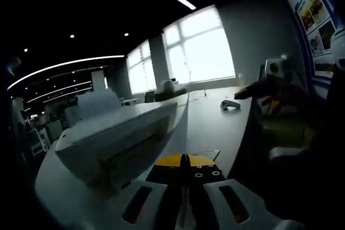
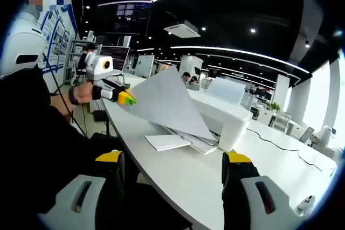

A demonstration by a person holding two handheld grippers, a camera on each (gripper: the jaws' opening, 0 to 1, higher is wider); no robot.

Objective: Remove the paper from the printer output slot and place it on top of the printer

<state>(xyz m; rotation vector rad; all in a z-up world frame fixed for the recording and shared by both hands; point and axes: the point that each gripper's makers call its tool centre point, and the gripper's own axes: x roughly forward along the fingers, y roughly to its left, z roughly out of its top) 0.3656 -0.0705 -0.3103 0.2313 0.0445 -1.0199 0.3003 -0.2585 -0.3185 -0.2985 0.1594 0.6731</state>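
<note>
Paper (image 2: 167, 103) out of slot, pinched in left gripper (image 2: 129, 99) near printer (image 2: 226, 118); right gripper (image 2: 175, 161) gaping, empty; placing on top remains

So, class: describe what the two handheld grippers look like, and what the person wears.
Both the left gripper and the right gripper have white bodies with slots, and black jaws tipped yellow. The person wears a dark top.

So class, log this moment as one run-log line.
left gripper: shut on paper | paper: lifted, off printer | right gripper: open, holding nothing
</note>
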